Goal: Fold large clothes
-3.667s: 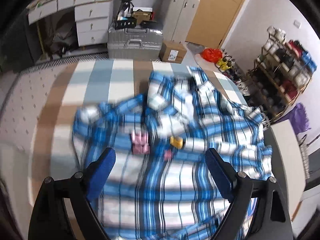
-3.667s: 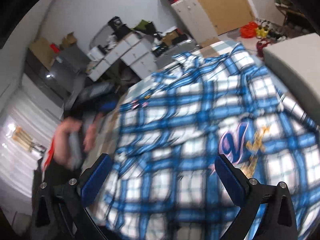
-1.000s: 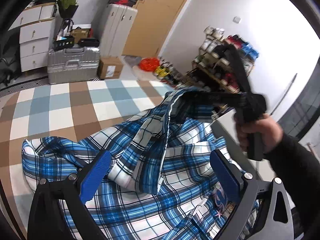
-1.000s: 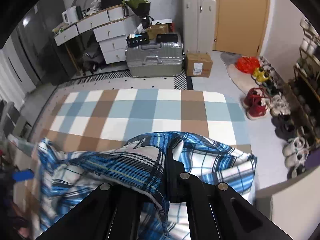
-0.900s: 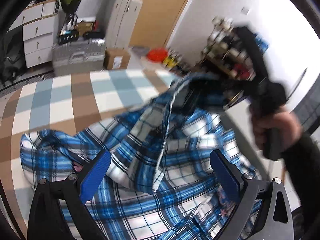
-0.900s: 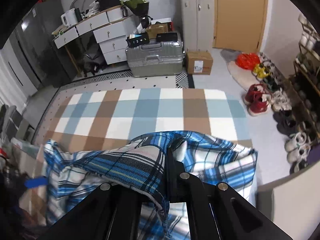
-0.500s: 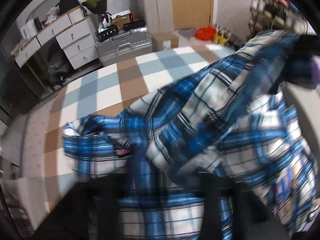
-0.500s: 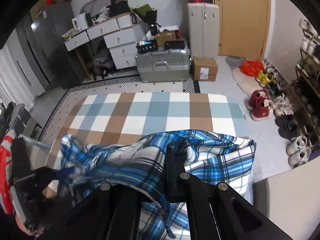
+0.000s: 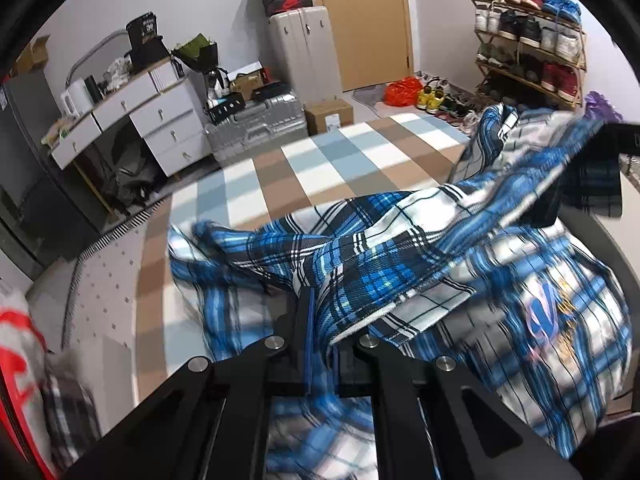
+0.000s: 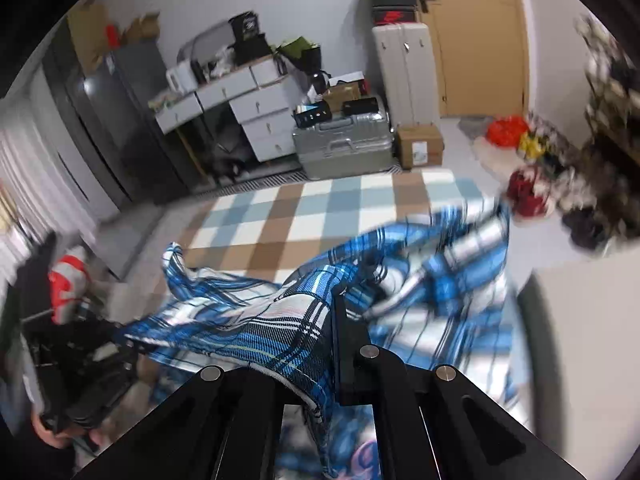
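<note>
Your left gripper [image 9: 322,332] is pinched closed on a fold of the blue plaid shirt [image 9: 384,272], the cloth rising from between its blue pads at about 6 o'clock in the left wrist view and stretching away toward 2 o'clock. There, at the right edge of that view, you can see the black body of your right gripper [image 9: 592,168] with the shirt's far end bunched against it; its fingertips are hidden by cloth from this side. The right wrist view settles it: your right gripper [image 10: 334,320] has its jaws tight together on another edge of the shirt [image 10: 280,332], which drapes over its left finger. That view also shows what the left one cannot, your left hand [image 10: 60,436] at 8 o'clock, wrapped around the other tool's handle, blurred. The shirt hangs between both tools above the checked mat [image 9: 320,168], its lower part heaped on the mat; an embroidered pink and gold emblem [image 9: 552,320] shows at 4 o'clock only in the left wrist view. The shoe rack [image 9: 528,56] is sharp in the left view and smeared in the right.
</note>
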The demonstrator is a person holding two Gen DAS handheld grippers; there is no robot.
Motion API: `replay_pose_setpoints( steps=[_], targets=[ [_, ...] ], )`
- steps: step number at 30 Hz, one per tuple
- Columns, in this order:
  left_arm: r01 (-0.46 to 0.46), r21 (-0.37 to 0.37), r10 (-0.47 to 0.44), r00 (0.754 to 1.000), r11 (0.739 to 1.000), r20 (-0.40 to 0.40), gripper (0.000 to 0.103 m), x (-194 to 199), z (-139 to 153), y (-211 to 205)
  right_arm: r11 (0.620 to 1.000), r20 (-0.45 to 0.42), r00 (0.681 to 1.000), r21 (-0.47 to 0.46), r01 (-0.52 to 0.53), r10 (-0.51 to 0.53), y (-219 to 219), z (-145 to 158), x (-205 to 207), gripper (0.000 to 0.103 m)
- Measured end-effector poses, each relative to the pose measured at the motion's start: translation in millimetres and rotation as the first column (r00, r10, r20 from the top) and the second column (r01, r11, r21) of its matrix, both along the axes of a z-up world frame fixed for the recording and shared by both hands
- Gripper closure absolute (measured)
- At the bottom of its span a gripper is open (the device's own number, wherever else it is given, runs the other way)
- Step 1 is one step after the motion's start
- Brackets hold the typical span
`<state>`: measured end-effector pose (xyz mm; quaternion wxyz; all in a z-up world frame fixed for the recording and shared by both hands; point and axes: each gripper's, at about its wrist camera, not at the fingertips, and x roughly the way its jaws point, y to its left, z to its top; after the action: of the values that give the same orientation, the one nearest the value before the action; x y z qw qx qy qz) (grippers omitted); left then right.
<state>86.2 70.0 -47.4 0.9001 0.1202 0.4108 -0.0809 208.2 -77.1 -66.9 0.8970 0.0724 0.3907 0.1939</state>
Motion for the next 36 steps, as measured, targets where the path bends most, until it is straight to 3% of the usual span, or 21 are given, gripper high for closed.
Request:
replay_pose_setpoints(
  steps=[3, 6, 10, 16, 21, 24, 25, 26, 30, 33, 36],
  targets=[
    [0.000, -0.002, 0.000, 1.000, 1.000, -0.005, 0.101, -7.4, -15.4, 1.4, 0.998, -0.037, 0.999, 0.061, 0.034, -0.032, -9.6, -29.6, -26.0, 0.100],
    [-0.021, -0.057, 0.018, 0.999, 0.998, -0.047, 0.101, -20.6, -34.7, 6.0, 0.990, -0.091, 0.994, 0.124, 0.074, -0.063, -19.1, -67.4, -50.4, 0.100],
    [-0.038, -0.091, 0.030, 0.995, 0.995, -0.093, 0.101, -30.4, -61.5, 6.3, 0.978, -0.150, 0.981, 0.151, 0.143, -0.120, -30.1, -104.5, -70.8, 0.100],
    [-0.066, -0.127, 0.048, 0.990, 0.990, -0.135, 0.101, -35.6, -83.2, 1.6, 0.985, -0.201, 0.968, 0.054, 0.162, -0.148, -29.4, -131.3, -78.0, 0.097],
    [-0.031, -0.138, 0.008, 0.987, 0.990, -0.163, 0.101, -45.9, -89.4, -8.7, 0.989, -0.185, 0.972, -0.049, 0.139, -0.146, -27.6, -131.3, -84.6, 0.094],
    [-0.016, -0.139, -0.008, 0.985, 0.990, -0.172, 0.101, -48.1, -91.9, -11.0, 0.991, -0.228, 0.965, -0.009, 0.132, -0.131, -36.1, -129.5, -88.9, 0.064],
    [-0.010, -0.151, -0.018, 0.983, 0.989, -0.184, 0.101, -45.9, -92.4, -11.3, 0.991, -0.234, 0.965, 0.022, 0.130, -0.121, -40.9, -126.6, -90.8, 0.041],
    [-0.005, -0.150, -0.023, 0.983, 0.989, -0.184, 0.101, -48.7, -91.9, -12.5, 0.990, -0.228, 0.966, 0.048, 0.132, -0.118, -45.0, -123.9, -93.7, 0.029],
    [0.038, -0.152, -0.066, 0.982, 0.988, -0.180, 0.101, -54.6, -91.9, -21.7, 0.977, -0.104, 0.984, 0.146, 0.155, -0.141, -67.4, -97.9, -117.9, 0.028],
    [0.087, -0.133, -0.111, 0.975, 0.987, -0.190, 0.101, -59.2, -95.1, -31.2, 0.945, -0.003, 0.984, 0.276, 0.173, -0.179, -80.3, -78.6, -129.5, 0.013],
    [0.129, -0.123, -0.150, 0.971, 0.984, -0.186, 0.101, -62.2, -94.3, -37.4, 0.962, 0.088, 0.981, 0.227, 0.150, -0.174, -60.6, -58.2, -115.7, 0.009]
  ],
)
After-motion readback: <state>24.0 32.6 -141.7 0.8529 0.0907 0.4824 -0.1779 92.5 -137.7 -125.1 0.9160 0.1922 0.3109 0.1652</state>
